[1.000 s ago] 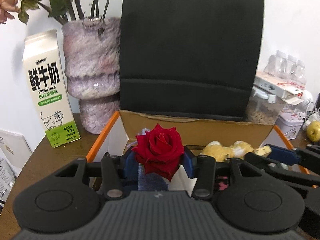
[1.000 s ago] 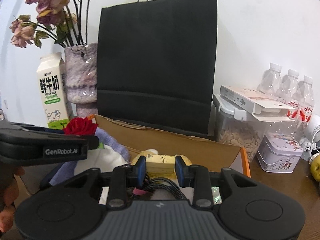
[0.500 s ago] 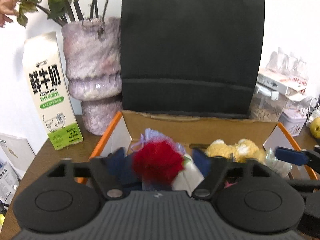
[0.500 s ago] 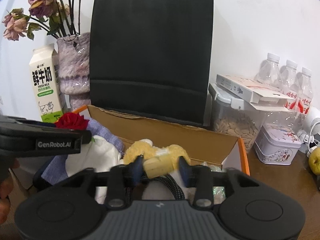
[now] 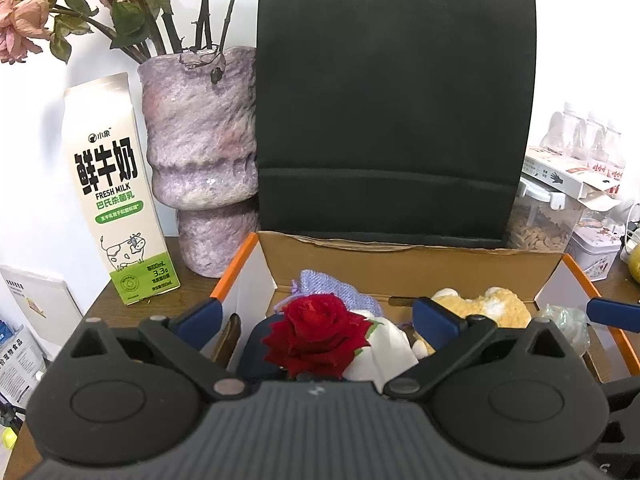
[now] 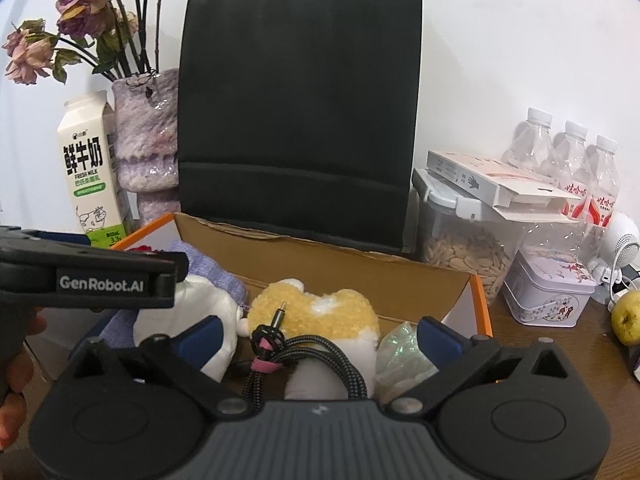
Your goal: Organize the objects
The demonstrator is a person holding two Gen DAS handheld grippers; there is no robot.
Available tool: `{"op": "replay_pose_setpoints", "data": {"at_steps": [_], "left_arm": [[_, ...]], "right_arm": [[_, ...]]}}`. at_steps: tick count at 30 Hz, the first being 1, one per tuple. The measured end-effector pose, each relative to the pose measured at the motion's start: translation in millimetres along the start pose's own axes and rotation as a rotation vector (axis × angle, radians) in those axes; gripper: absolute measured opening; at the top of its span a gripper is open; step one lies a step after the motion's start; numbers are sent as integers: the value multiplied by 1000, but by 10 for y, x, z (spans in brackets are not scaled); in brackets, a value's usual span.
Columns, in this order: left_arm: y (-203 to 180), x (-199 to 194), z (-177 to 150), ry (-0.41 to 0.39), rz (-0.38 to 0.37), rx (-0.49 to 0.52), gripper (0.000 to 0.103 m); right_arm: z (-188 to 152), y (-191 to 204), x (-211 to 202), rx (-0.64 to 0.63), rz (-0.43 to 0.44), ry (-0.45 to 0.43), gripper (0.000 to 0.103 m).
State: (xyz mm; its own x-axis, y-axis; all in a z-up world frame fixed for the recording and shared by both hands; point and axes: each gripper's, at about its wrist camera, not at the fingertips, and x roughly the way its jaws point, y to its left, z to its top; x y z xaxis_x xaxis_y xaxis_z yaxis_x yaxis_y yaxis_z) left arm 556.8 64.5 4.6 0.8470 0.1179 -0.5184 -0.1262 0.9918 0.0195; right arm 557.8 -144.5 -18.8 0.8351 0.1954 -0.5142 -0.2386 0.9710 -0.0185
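An open cardboard box [image 5: 400, 248] with orange edges holds a red rose [image 5: 316, 332], a lilac pouch [image 5: 336, 284], a white cloth bag [image 6: 188, 312], a yellow plush toy [image 6: 320, 308], a braided black cable [image 6: 304, 354] and a crumpled clear bag [image 6: 404, 352]. My left gripper [image 5: 316, 316] hangs over the box's left part with its jaws opening wide. The rose lies between them, untouched by the pads. My right gripper [image 6: 320, 334] hangs over the right part, its jaws also opening, with the cable and the plush toy between them and nothing held.
A black paper bag [image 5: 396, 120] stands right behind the box. A purple vase [image 5: 200, 152] of dried flowers and a milk carton [image 5: 116, 216] are at the left. At the right are a seed container [image 6: 464, 256], a tin [image 6: 548, 292], water bottles [image 6: 572, 168] and a pear [image 6: 628, 320].
Both grippers have opened. The left one let go of the rose, which now rests lower in the box. The right one released a small yellow block, which is out of sight now.
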Motion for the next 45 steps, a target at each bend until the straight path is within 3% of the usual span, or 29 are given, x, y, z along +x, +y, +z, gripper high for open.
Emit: {"op": "replay_pose_setpoints", "data": {"at_steps": [10,17,30,45], "left_arm": [[-6,-30,-23,-3,-2,-3,103],[16,-271,-95,-23,-29,-16,103],[107,-1228,-516,-29,-62,-33,103],[251,-2346,-1157,-6,-70,-16,103]], "right_arm": [[-3,-2,-7,-1,2,-1,103],[-25,22,-160,-8,-9,-20,103],[-375,101,-909,19,-20,-35,103],[-932,250,-2087,45,8,-52,103]]}}
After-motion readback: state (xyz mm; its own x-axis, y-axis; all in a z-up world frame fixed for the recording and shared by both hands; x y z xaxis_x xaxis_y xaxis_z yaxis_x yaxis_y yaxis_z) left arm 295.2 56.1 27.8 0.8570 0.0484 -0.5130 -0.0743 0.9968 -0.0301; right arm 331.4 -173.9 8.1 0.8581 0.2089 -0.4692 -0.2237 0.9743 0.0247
